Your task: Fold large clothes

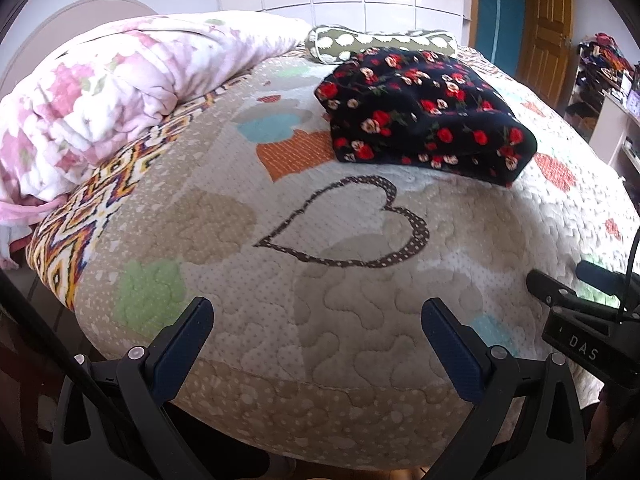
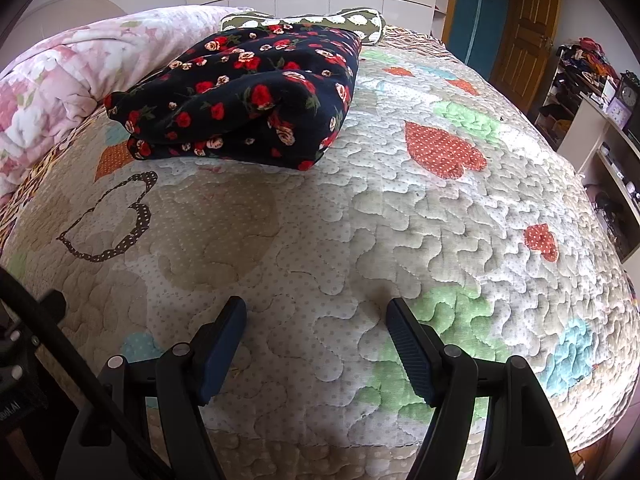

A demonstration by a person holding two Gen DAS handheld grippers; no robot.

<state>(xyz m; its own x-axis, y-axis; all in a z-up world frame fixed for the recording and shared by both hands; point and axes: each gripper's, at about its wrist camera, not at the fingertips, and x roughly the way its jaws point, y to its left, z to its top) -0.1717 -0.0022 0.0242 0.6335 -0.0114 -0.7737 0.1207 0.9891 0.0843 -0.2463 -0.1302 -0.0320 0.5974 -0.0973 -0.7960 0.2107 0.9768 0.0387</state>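
Now the flowery black garment (image 1: 424, 116) lies folded on the quilt (image 1: 360, 300), near the green pillow (image 1: 376, 42). The left gripper (image 1: 316, 328) and right gripper (image 2: 316, 328) hang released, well back. Any tidying should press gently.

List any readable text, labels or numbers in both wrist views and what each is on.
"DAS": white letters on the black body of the right gripper, seen at the right edge of the left wrist view.
Partial white print on the left gripper body at the left edge of the right wrist view: cut off and sideways, not readable.
Clock faces on the shelf: numerals too small to read.
No other text seen.
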